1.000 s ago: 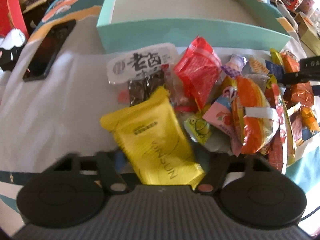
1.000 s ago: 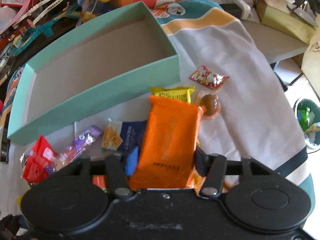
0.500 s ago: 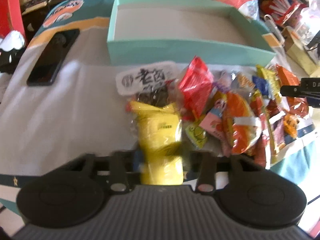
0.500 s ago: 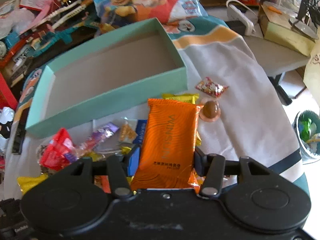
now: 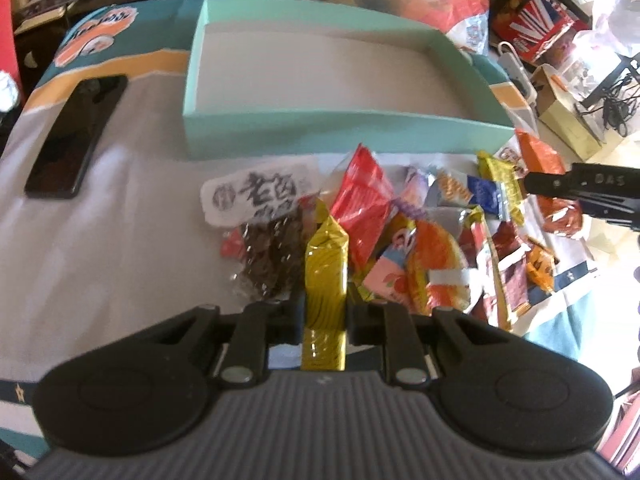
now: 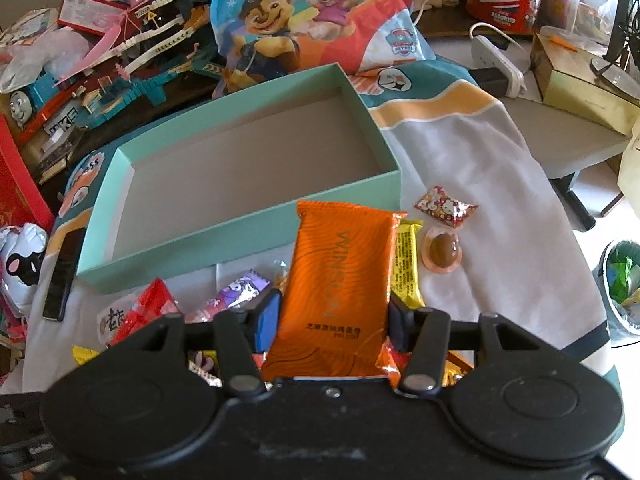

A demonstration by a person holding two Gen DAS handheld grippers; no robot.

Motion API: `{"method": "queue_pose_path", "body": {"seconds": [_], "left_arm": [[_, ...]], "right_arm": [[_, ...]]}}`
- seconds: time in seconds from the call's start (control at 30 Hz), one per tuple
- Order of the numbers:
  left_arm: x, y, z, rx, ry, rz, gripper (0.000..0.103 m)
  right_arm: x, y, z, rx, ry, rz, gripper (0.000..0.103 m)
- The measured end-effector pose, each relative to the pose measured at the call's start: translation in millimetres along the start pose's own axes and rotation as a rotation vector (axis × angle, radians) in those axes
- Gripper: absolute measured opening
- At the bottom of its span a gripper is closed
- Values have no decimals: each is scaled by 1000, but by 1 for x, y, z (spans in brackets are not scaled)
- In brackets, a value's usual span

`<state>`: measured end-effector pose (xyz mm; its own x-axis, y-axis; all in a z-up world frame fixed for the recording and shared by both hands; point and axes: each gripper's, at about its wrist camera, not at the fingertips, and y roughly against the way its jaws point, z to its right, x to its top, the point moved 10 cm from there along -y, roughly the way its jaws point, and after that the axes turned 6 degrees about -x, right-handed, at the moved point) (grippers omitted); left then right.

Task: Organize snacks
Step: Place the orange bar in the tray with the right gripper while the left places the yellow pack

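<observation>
Left gripper (image 5: 325,316) clamps the yellow pack (image 5: 325,280), which has turned edge-on since a second ago and now stands upright between the jaws, above the snack pile (image 5: 432,240). Right gripper (image 6: 334,316) grips the orange pack (image 6: 340,280), now lifted higher, flat and glossy, near the box (image 6: 248,236) front wall.

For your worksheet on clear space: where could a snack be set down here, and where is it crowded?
Free: the whole floor of the teal box; the grey cloth between the black phone and the snack pile; the cloth right of the jelly cup. Crowded: the pile in front of the box, between the tongs.
</observation>
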<state>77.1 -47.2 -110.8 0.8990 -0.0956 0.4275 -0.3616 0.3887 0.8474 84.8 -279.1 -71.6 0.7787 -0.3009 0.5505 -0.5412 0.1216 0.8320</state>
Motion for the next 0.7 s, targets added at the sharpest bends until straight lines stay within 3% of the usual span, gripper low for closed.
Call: {"method": "queue_pose_path", "body": {"seconds": [0.2, 0.33, 0.5, 0.7], "left_arm": [[44, 22, 16, -88, -26, 45, 18], [98, 34, 27, -104, -75, 103, 18], [184, 26, 20, -36, -130, 173, 18], [251, -21, -9, 60, -140, 149, 18]], "right_arm": [[25, 4, -4, 14, 2, 35, 52], [58, 4, -11, 25, 2, 71, 52], [110, -12, -20, 33, 24, 118, 52], [163, -64, -34, 23, 97, 113, 52]]}}
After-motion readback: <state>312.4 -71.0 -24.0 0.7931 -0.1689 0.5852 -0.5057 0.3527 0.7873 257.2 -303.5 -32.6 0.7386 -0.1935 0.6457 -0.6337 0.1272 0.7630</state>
